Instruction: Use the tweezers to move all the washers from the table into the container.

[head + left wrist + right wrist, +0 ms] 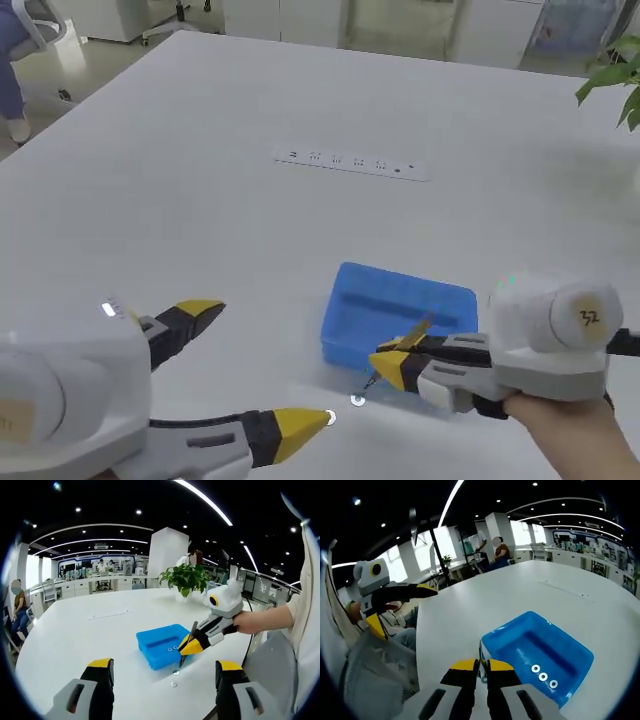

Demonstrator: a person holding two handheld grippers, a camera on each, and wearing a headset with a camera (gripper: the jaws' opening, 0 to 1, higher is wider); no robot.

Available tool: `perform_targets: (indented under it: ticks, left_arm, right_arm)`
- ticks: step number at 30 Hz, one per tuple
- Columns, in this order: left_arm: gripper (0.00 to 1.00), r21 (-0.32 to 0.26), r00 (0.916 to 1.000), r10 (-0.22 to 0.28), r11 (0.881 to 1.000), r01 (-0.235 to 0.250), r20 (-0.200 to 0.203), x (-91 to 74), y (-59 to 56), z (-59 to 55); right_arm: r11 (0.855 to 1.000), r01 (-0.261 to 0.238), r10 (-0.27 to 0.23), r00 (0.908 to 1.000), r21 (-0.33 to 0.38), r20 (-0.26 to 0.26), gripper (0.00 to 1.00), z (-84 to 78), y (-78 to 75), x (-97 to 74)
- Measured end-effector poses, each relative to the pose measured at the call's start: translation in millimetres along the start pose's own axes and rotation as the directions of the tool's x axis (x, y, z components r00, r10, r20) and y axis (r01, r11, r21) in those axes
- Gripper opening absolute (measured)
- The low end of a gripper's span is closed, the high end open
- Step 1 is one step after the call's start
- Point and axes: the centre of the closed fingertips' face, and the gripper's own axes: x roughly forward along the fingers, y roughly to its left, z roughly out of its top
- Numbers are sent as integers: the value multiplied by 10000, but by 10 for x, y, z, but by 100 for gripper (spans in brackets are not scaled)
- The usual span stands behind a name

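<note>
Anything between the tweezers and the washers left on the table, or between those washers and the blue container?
Nothing visible does. The tweezers in the right gripper point down at the nearer washer; both washers lie on bare table just outside the container's low wall.

My right claw (392, 362) is clamped on the tweezers (417, 329). Their tip points down at the table (200, 200) just ahead of the claw, close above 1 washer (358, 400). The blue container (400, 305) sits right behind the claw. My left claw (252, 368) gapes wide, with a 2nd washer (330, 417) just beside its near tip.
</note>
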Motion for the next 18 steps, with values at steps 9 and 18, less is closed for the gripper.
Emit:
perform_targets:
  ticks: [9,18]
  left_arm:
    - [85,-66,9999,160,9999,-160,-28,-25,47,-25]
    - [85,-74,9999,149,9999,-150,-81,-15,52,-38]
  right_arm:
    - [9987,-104,73,9980,-494,-626,4,-94,3,152]
    - [9942,-361,256,9943,-1010,-1034,4,-138,59,186]
